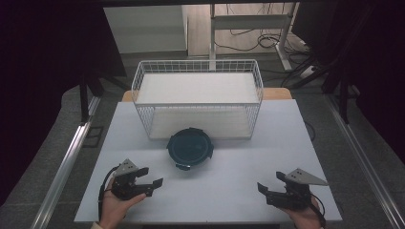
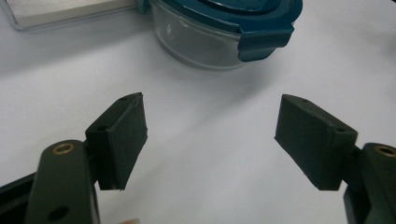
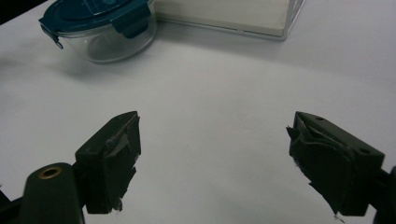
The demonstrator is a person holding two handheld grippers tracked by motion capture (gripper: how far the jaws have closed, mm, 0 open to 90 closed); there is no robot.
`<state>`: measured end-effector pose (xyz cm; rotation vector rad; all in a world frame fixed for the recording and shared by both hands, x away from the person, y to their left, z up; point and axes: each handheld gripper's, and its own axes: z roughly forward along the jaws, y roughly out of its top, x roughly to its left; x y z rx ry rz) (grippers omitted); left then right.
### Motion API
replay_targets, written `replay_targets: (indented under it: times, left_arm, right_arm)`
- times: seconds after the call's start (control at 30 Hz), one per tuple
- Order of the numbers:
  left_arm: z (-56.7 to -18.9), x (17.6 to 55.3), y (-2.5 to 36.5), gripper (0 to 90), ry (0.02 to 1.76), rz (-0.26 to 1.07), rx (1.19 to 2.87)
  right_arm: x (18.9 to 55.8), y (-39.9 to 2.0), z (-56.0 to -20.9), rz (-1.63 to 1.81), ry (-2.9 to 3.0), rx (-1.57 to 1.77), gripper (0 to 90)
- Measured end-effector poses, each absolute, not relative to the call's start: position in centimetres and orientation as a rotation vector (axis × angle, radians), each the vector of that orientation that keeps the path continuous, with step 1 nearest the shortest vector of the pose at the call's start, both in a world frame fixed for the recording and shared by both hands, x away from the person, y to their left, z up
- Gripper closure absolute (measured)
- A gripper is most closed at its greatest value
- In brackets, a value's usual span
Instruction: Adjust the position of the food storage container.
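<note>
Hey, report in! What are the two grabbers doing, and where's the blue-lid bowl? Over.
Left gripper open, holding nothing. Right gripper open, holding nothing. Lidded glass bowl on table, in front of wire basket. Nothing between grippers and bowl.

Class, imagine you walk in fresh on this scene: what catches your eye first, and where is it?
The round glass container with its dark teal clip lid sits mid-table, just in front of the white wire basket at the far edge. Nearer the person, the left gripper and right gripper rest apart at the table's near corners, jaws open and empty, angled inward toward the container.
</note>
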<state>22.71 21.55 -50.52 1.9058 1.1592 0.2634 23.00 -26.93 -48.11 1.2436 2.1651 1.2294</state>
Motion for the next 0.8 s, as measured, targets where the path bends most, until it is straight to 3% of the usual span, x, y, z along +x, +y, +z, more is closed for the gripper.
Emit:
replay_targets:
  times: [0.8]
  left_arm:
    - [-48.5,23.6,21.6,23.7,1.123,0.257,1.923]
  right_arm:
    - [23.4,-27.6,-48.2,1.220,2.161,1.258,18.6]
